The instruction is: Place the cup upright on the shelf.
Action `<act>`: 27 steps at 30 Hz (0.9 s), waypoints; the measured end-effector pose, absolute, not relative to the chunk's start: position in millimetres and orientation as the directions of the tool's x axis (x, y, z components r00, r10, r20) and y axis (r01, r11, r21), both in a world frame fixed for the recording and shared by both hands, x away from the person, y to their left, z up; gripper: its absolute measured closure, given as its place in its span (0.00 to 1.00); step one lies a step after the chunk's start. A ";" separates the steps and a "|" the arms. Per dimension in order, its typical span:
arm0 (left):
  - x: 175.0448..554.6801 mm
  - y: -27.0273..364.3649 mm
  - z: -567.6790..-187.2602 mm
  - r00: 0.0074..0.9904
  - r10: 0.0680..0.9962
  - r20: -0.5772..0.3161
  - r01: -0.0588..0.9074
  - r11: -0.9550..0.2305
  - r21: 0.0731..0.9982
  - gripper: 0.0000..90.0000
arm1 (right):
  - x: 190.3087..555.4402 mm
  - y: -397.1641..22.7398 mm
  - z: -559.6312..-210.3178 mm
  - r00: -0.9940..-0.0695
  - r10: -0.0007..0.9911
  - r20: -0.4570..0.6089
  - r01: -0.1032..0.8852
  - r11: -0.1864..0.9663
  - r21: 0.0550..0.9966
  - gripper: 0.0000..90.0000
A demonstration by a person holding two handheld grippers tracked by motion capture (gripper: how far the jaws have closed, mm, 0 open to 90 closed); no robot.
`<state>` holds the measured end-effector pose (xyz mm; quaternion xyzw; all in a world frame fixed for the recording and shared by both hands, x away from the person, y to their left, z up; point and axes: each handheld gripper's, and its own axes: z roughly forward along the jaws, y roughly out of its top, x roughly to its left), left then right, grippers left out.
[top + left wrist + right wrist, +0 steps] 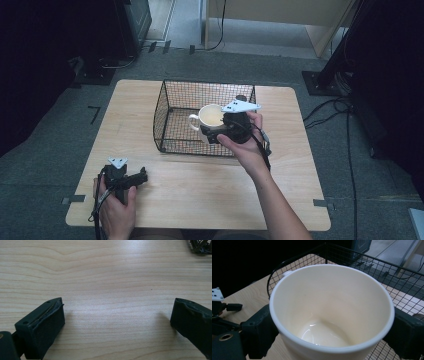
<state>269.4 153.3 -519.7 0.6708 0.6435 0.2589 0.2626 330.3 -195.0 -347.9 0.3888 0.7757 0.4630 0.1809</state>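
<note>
The right claw [216, 134] is gripping a cream mug [210, 117] by its sides — one jaw pressing each flank of the cup — and holding it upright over the black wire basket [170, 112], handle pointing away toward the worktop's left. The left claw [139, 177] is resting low near the front left of the wooden worktop [200, 190], its jaws gaping wide apart with bare wood between them.
</note>
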 end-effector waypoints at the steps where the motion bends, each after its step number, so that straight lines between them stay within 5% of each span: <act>1: 269.4 153.3 -519.7 0.038 0.999 0.009 0.727 -0.034 0.686 0.00 | 332.7 -194.5 -348.1 -0.633 0.770 0.082 0.438 0.268 0.858 0.11; 27: 269.4 153.3 -519.8 0.038 0.999 0.010 0.727 -0.035 0.686 0.00 | 398.1 -185.4 -373.8 -0.641 0.767 0.030 0.389 0.291 0.874 0.11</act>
